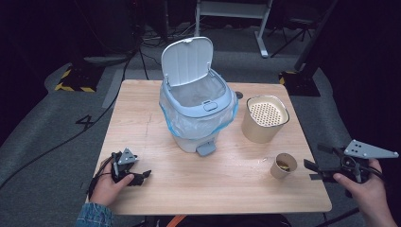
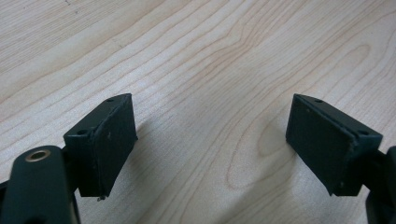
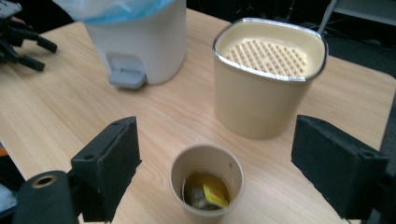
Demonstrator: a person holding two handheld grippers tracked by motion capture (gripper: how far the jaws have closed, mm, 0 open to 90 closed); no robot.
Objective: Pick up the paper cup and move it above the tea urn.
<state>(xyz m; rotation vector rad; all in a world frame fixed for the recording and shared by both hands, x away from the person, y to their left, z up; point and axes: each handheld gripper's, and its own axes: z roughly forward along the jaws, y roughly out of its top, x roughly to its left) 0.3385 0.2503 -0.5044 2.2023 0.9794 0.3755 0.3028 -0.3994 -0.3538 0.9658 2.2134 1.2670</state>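
While the round paper cup [image 3: 207, 184] stood near the table's [image 1: 156, 189] right front edge, you framed it.
Tea and a soggy bag sat inside; your right gripper [image 3: 215, 172] gaped wide, pads clear of it; your left gripper [image 2: 210, 149] gaped empty over smooth woodgrain.

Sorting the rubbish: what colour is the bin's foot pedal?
Grey pedal, clearest in the right gripper view.
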